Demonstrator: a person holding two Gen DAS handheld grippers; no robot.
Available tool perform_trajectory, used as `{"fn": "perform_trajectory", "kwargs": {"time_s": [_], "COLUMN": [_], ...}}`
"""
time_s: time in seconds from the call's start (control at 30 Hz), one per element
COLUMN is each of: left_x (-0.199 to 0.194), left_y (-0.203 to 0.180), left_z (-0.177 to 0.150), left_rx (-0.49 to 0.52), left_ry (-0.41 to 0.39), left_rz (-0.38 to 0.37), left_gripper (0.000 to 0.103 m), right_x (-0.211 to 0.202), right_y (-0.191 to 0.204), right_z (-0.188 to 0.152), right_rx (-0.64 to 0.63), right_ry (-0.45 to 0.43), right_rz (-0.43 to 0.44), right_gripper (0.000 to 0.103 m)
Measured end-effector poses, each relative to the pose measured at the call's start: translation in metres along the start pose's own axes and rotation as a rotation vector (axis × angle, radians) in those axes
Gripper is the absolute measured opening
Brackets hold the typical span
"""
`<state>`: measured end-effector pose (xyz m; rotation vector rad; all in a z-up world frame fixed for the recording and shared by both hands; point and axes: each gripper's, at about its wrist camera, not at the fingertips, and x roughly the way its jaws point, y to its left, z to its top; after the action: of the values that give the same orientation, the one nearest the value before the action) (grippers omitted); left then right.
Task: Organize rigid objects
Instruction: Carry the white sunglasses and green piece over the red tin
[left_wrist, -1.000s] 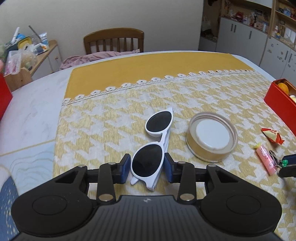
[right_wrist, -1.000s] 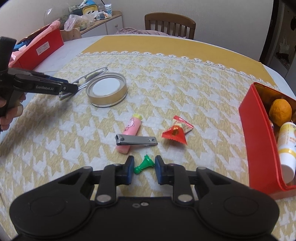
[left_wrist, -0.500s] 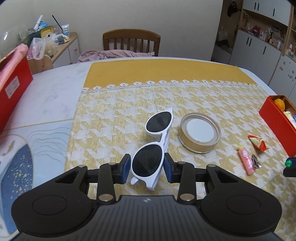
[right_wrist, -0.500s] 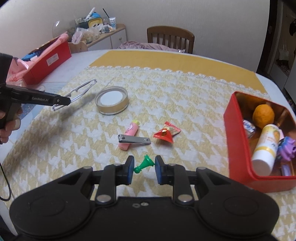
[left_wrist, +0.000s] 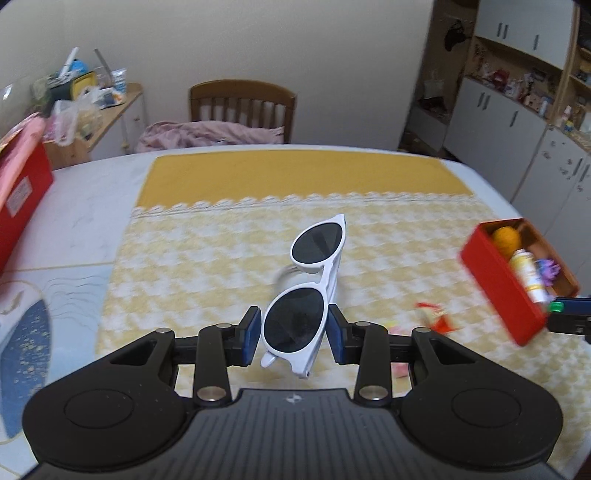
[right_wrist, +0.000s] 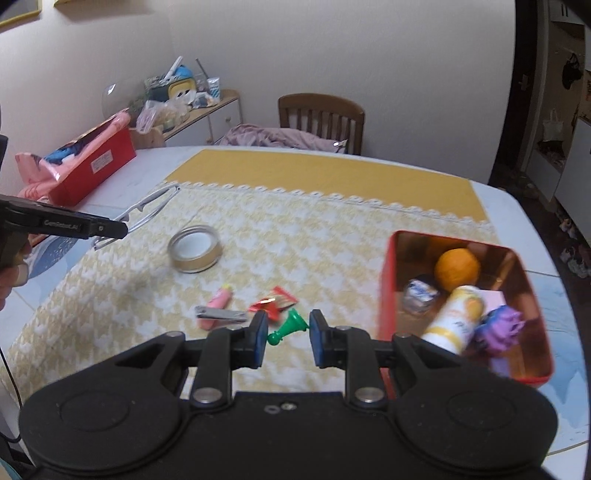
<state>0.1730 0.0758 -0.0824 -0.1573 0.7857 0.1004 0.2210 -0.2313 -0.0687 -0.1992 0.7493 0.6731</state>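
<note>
White sunglasses (left_wrist: 303, 295) with dark lenses hang above the yellow tablecloth, one lens pinched between the blue pads of my left gripper (left_wrist: 293, 334), which is shut on them. In the right wrist view the same sunglasses (right_wrist: 147, 206) stick out from the left gripper (right_wrist: 110, 230) at the left edge. My right gripper (right_wrist: 286, 334) is shut on a small green pawn-shaped piece (right_wrist: 290, 326), held in the air just left of the open red box (right_wrist: 386, 280). The box holds an orange, a white bottle and a purple toy.
On the cloth lie a round tin lid (right_wrist: 195, 249), a nail clipper (right_wrist: 221, 315) across a pink tube (right_wrist: 219, 301), and a red wrapper (right_wrist: 273, 302). A second red box (right_wrist: 96, 162) stands at the table's far left. A wooden chair (right_wrist: 321, 114) stands behind.
Both grippers have risen from the table, still holding the sunglasses and the green piece. The right gripper now looks down into the red box, and the tabletop looks farther away.
</note>
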Motion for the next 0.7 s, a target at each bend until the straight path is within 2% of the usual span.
{"fn": "perform_trajectory", "kwargs": {"time_s": [0.27,0.7], "left_x": [0.001,0.036], "left_y": [-0.07,-0.183], "left_z": [0.014,0.026], "left_rx": [0.045,0.132], "left_ry": [-0.013,0.073], "left_rz": [-0.068,-0.181], "left_gripper": [0.037,0.037], "right_x": [-0.016,-0.025], "right_y": [-0.042,-0.112], "right_z": [-0.004,-0.015], "right_rx": [-0.002,0.018], "right_ry": [0.003,0.015], "right_rz": [-0.032,-0.05], "right_gripper": [0.023,0.023]}}
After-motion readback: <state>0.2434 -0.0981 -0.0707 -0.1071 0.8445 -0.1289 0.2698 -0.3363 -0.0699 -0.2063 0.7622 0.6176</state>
